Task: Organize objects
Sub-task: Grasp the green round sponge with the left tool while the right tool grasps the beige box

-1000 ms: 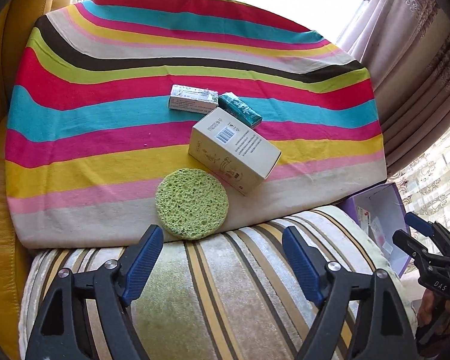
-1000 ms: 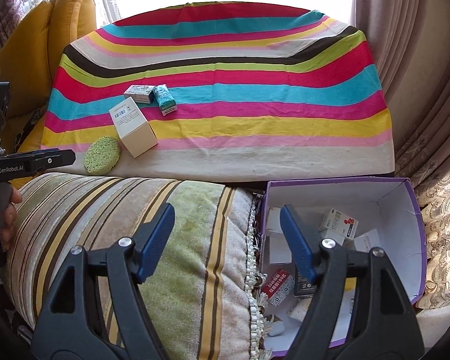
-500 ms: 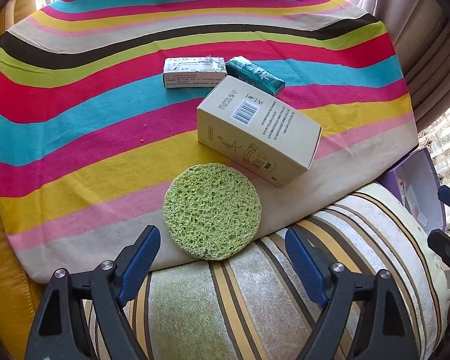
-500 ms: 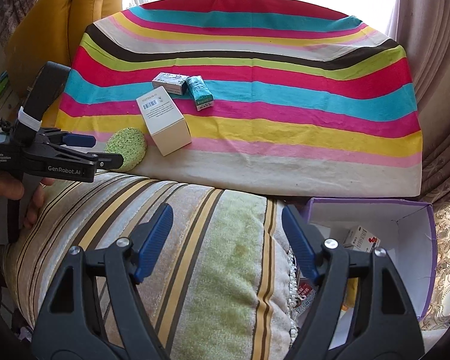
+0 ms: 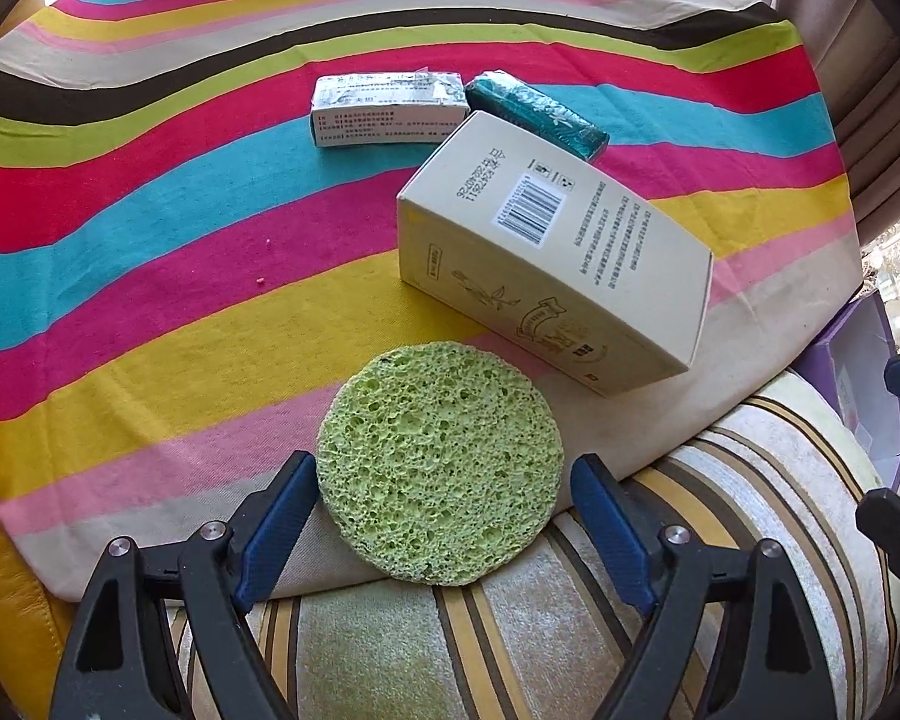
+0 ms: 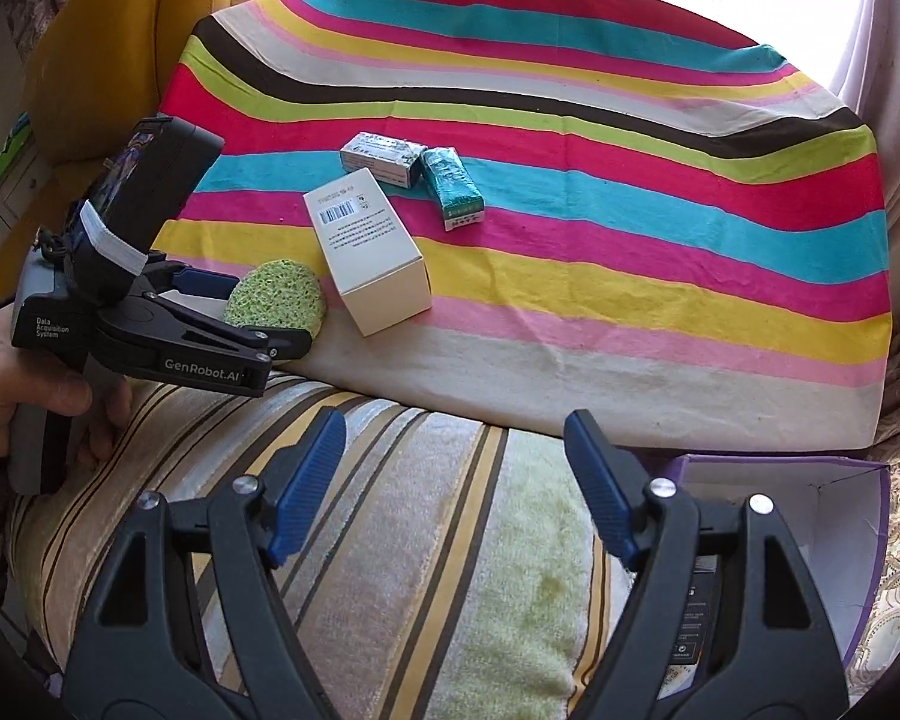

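A striped cloth (image 5: 150, 252) carries 4 things near its front edge. The cream box (image 5: 546, 252) lies beside the round green sponge (image 5: 438, 468), which overhangs that edge. Behind sit a white carton (image 5: 384, 111) and teal packet (image 5: 537, 114). The left gripper (image 5: 444, 516) is spread around the sponge, pads apart from it; the right gripper (image 6: 456, 480), spread and empty, hangs over a striped cushion (image 6: 390, 540).

One green sponge (image 5: 441, 465), three small boxes (image 5: 555, 267), one purple box (image 6: 840, 516).
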A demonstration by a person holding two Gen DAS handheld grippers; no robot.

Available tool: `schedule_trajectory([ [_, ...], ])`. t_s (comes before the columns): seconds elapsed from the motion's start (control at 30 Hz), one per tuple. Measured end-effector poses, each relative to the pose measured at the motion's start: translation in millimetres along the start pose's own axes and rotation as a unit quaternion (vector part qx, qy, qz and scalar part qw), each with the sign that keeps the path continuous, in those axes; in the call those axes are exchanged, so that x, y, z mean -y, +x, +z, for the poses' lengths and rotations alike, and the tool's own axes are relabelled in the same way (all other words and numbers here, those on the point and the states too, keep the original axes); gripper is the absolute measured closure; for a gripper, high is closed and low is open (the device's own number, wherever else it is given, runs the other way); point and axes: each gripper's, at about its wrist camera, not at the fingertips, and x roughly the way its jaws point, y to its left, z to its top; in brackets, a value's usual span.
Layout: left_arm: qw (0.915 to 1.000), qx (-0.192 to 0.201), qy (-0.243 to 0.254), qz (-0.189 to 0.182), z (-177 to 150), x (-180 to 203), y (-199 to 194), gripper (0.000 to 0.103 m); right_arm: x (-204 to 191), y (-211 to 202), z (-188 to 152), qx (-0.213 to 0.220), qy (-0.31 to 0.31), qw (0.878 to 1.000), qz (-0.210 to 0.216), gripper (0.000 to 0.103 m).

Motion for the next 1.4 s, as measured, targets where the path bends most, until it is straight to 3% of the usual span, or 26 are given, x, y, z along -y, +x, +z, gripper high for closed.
schedule_trajectory([
  [0.37,0.9997,0.024,0.005,0.005,-6.2,-2.8,-6.4,0.02,-15.4,28.0,29.2,-0.013,-0.022,1.0,0.01,0.02],
  [0.73,0.9907,0.092,-0.1,0.005,-18.2,-45.4,-35.0,0.02,-38.8,64.5,58.9,-0.019,-0.067,0.998,0.007,0.019],
  [1.23,0.971,0.136,-0.197,0.0,-23.3,-82.2,-41.4,0.02,-45.8,107.7,88.8,-0.033,-0.069,0.997,0.012,0.019],
  [1.33,0.9693,0.137,-0.204,0.001,-23.9,-85.5,-40.9,0.02,-46.9,112.7,88.9,-0.038,-0.07,0.997,0.019,0.029],
  [1.4,0.97,0.138,-0.2,0.004,-23.2,-83.8,-40.8,0.02,-49.0,115.8,88.5,-0.042,-0.072,0.996,0.017,0.041],
])
